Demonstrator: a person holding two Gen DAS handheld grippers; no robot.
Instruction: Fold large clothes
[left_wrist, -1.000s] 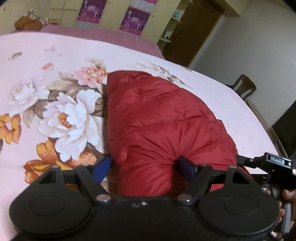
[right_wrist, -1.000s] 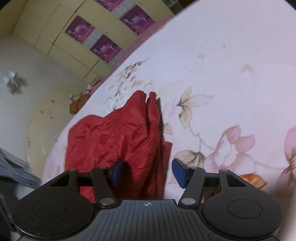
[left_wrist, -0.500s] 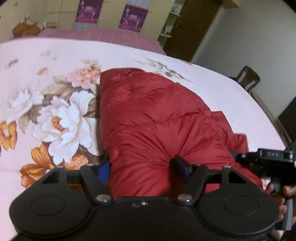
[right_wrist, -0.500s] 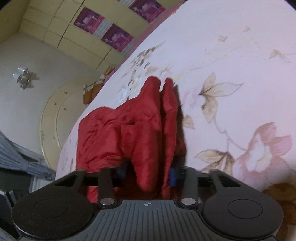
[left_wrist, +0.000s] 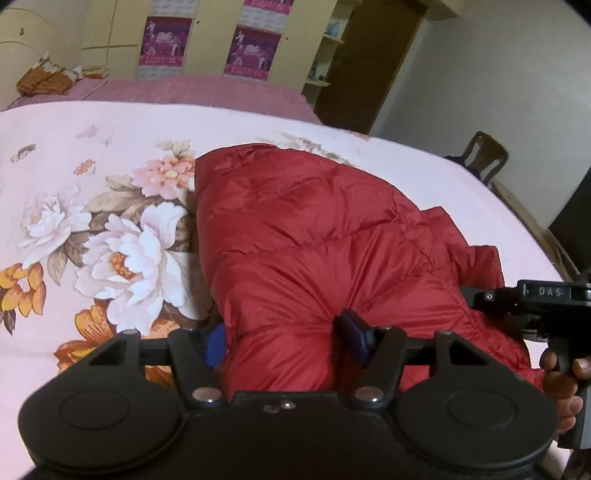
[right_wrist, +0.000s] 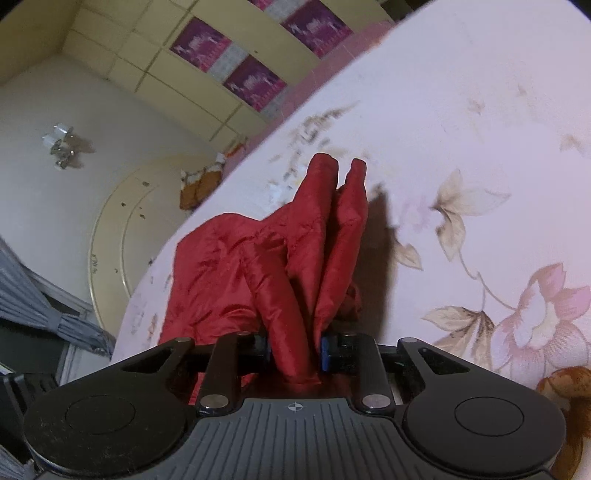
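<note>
A red puffer jacket (left_wrist: 317, 236) lies on a pink floral bedsheet (left_wrist: 74, 192). My left gripper (left_wrist: 284, 338) is shut on a thick bunch of the jacket's near edge, blue pads pressing into both sides. My right gripper (right_wrist: 295, 347) is shut on a fold of the same red jacket (right_wrist: 295, 251), which rises in two peaks in front of it. The right gripper also shows in the left wrist view (left_wrist: 546, 295), at the jacket's right side, held by a hand.
The bedsheet (right_wrist: 480, 147) spreads wide around the jacket. A pink bed (left_wrist: 192, 90), yellow cabinets with posters (left_wrist: 251, 48), a brown door (left_wrist: 369, 62) and a wooden chair (left_wrist: 484, 155) stand beyond.
My right gripper closed from open onto a fold of the jacket and lifted it. My left gripper tightened on the jacket edge, and the view tilted up.
</note>
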